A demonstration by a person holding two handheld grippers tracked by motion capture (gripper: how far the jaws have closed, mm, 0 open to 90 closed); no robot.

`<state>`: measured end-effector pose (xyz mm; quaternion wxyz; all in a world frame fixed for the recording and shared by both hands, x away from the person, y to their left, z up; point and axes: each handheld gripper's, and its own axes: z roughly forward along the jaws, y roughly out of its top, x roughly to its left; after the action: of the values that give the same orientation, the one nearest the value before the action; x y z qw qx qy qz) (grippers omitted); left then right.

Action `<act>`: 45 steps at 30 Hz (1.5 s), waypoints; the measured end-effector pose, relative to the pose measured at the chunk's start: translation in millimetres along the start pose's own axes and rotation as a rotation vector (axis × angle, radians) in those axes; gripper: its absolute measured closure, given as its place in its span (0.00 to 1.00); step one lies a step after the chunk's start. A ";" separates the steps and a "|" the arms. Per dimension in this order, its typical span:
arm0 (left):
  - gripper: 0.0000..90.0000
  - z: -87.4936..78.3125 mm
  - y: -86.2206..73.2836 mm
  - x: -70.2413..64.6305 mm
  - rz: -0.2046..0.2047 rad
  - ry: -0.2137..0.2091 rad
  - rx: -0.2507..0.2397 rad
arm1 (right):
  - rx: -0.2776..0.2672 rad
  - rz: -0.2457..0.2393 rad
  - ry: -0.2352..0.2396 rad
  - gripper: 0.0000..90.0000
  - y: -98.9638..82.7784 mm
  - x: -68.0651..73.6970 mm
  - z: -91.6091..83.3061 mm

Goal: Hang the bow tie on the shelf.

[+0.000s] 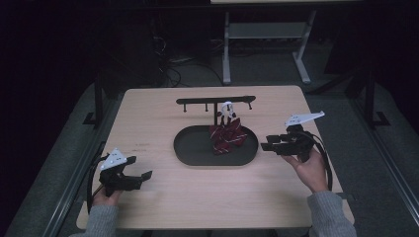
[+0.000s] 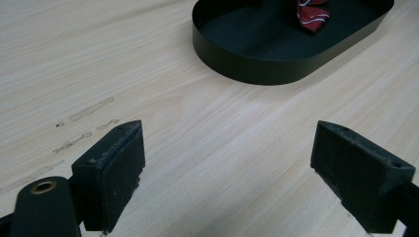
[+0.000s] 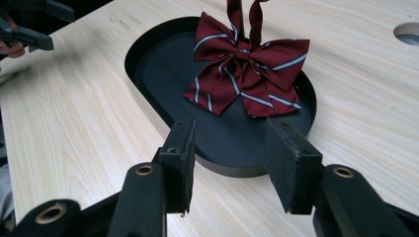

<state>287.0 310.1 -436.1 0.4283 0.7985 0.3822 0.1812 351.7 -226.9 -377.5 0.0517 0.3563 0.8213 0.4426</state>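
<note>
High view: bow tie (image 1: 227, 136) mid-tray (image 1: 190, 148), grippers w/ room.

Left gripper (image 1: 141, 175) parked at about 8 o'clock, jaws wide apart; right gripper (image 1: 266, 145) at 3 o'clock, half-spread, nothing gripped.

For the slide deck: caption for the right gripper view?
Open right claw faces a striped dark-red fabric bow tie hanging into a black oval tray.

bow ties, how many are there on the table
1. The striped red bow tie hangs by its strap from the black stand and rests in the oval black tray. No other shows.
</note>
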 end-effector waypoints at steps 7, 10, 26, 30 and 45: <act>0.14 0.2 -0.2 -0.4 0.001 -0.001 -0.002 | -0.005 0.021 -0.001 0.60 -10.5 -1.2 -3.7; 0.14 0.5 -0.3 -0.9 0.001 -0.004 0.000 | -0.005 0.027 0.001 0.60 -15.4 -1.7 -4.8; 0.14 0.4 -0.3 -0.5 0.011 -0.004 0.009 | -0.003 0.063 0.007 0.59 -42.4 -2.6 -6.4; 0.14 0.2 -0.3 -0.7 0.006 -0.006 0.003 | -0.003 0.066 0.013 0.58 -46.4 -1.7 -7.4; 0.14 0.3 -0.2 -0.8 0.010 -0.007 0.006 | -0.003 0.084 0.023 0.57 -66.7 0.5 -7.3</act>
<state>286.6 309.4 -436.4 0.4265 0.8023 0.3772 0.1794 312.5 -255.3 -424.0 0.0243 0.3853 0.8056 0.4494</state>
